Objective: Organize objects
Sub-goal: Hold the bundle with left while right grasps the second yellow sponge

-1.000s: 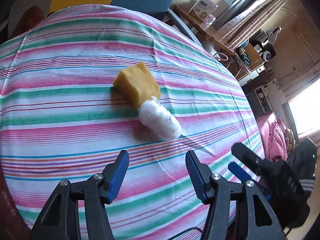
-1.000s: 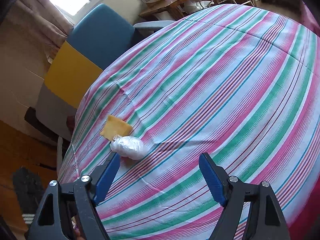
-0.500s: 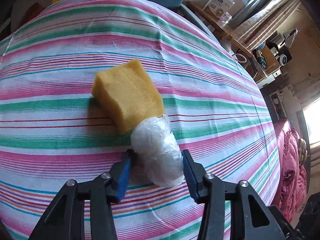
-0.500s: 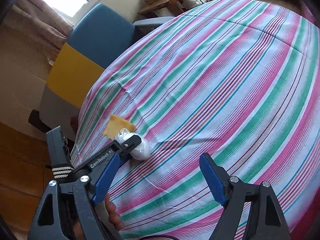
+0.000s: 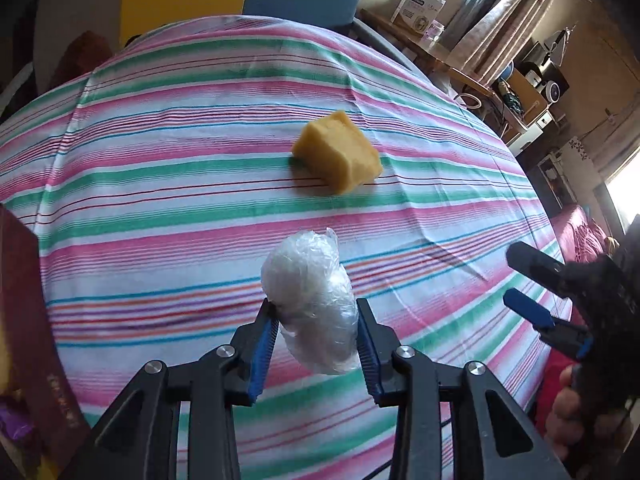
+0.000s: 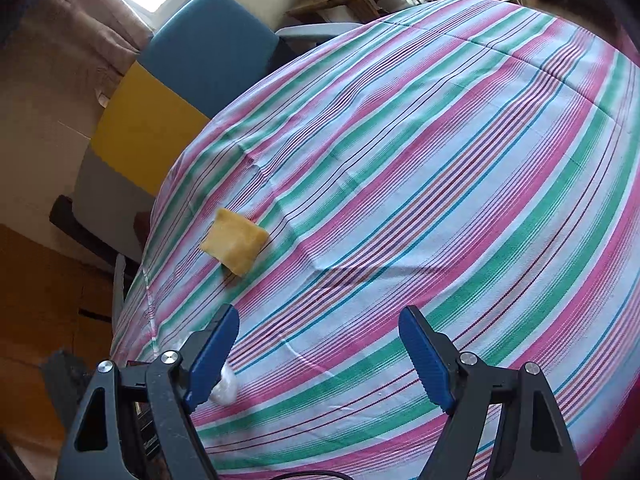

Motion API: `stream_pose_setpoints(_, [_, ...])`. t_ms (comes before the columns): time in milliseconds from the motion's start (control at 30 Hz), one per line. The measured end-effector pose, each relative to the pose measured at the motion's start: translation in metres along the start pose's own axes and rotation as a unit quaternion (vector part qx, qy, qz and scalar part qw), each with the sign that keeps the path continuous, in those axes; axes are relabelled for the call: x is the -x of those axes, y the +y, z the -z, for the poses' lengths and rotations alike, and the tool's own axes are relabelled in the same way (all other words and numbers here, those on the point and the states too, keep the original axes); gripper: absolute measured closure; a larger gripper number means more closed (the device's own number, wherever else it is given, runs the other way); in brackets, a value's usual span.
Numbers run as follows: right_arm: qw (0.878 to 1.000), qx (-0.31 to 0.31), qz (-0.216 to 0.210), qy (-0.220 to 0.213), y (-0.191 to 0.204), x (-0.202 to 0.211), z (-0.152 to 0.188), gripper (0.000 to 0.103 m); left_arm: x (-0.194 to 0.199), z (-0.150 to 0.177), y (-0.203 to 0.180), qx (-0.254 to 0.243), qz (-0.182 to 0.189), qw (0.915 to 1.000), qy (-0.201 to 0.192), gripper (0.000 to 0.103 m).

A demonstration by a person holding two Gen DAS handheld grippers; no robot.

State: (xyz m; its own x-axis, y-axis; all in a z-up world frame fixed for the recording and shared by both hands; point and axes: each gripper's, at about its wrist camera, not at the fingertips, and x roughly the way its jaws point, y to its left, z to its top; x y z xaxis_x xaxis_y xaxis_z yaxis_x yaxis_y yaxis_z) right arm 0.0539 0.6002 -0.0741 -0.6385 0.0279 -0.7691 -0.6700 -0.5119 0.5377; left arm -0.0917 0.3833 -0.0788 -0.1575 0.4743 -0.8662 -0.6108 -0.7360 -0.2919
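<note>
1. Your left gripper (image 5: 316,334) has just closed; its fingers pinch the plastic-wrapped bundle (image 5: 310,300) above the striped surface (image 5: 160,208).
2. Your right gripper (image 6: 318,354) fingers stand spread, empty.
3. The yellow sponge (image 5: 338,158) lies apart.

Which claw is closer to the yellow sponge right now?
Left. The left claw, clamped on the plastic-wrapped bundle, sits just short of the sponge. The right claw hangs open farther back.

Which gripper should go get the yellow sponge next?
Right. The right gripper is open and empty, with the sponge ahead. The left gripper has just closed on the plastic bundle.
</note>
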Motion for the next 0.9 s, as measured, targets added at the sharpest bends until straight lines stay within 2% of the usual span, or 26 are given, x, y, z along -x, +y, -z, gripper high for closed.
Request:
stream_pose_setpoints(200, [0.997, 0.062, 0.019, 0.039, 0.020, -0.016, 0.013, 0.020, 0.056, 0.028, 0.008, -0.028, 0.014, 0.9991, -0.028, 0.065])
stream_pose_setpoints(333, [0.990, 0.131, 0.027, 0.054, 0.046, -0.024, 0.022, 0.020, 0.089, 0.047, 0.012, -0.050, 0.028, 0.9974, -0.042, 0.065])
stream_pose_setpoints(500, [0.972, 0.223, 0.051, 0.049, 0.088, -0.039, 0.017, 0.019, 0.112, 0.064, 0.026, -0.050, 0.045, 0.9965, -0.050, 0.065])
stream_pose_setpoints(700, [0.949, 0.297, 0.092, 0.045, 0.130, -0.082, -0.013, 0.017, 0.129, 0.079, 0.050, -0.039, 0.046, 0.9964, -0.059, 0.065])
stream_pose_setpoints(900, [0.928, 0.346, 0.128, 0.058, 0.150, -0.128, -0.029, 0.013, 0.141, 0.091, 0.075, -0.024, 0.041, 0.9968, -0.064, 0.065])
